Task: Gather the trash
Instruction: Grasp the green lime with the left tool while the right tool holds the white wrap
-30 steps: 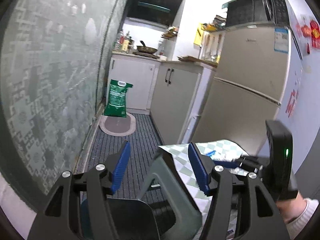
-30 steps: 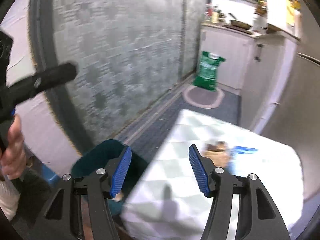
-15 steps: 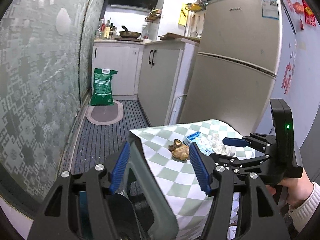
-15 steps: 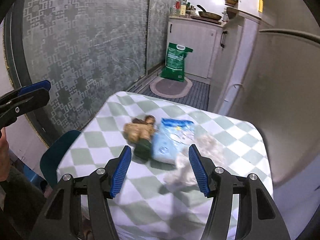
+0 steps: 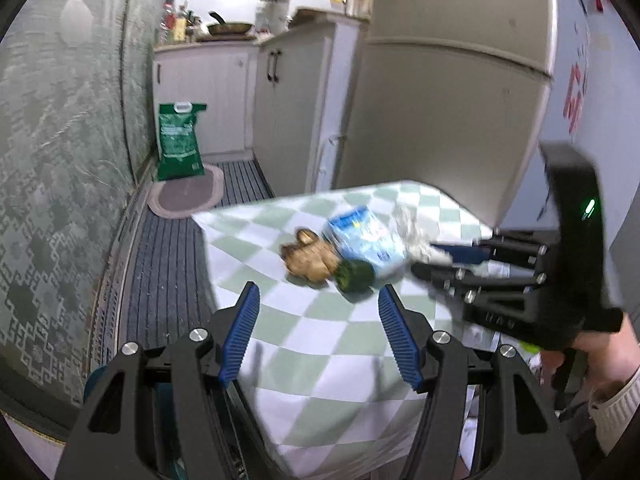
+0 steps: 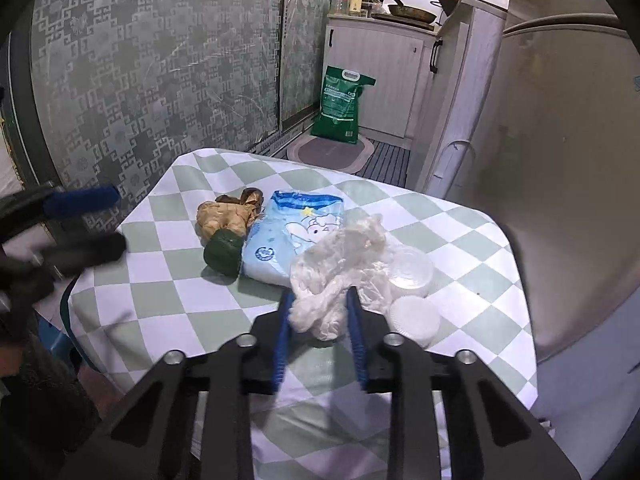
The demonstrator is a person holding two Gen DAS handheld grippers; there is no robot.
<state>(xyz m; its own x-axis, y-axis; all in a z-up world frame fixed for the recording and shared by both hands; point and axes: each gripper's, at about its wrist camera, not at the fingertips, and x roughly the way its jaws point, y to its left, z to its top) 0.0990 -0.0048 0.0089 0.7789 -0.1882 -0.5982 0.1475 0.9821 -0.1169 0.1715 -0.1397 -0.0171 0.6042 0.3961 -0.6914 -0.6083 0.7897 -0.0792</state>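
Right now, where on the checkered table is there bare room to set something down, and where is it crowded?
Free: the near strip of the table in front of the dark green lump, and the far right corner by the fridge. Crowded: the middle, where brown paper wad, blue packet, white plastic bag and lids cluster.

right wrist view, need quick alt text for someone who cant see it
The right gripper has its blue fingers closed around a crumpled clear plastic bag on a green-and-white checked table. Beside the bag lie a light blue wrapper, a dark green lump, crumpled brown paper and two white plastic lids. The left gripper enters at the left edge.
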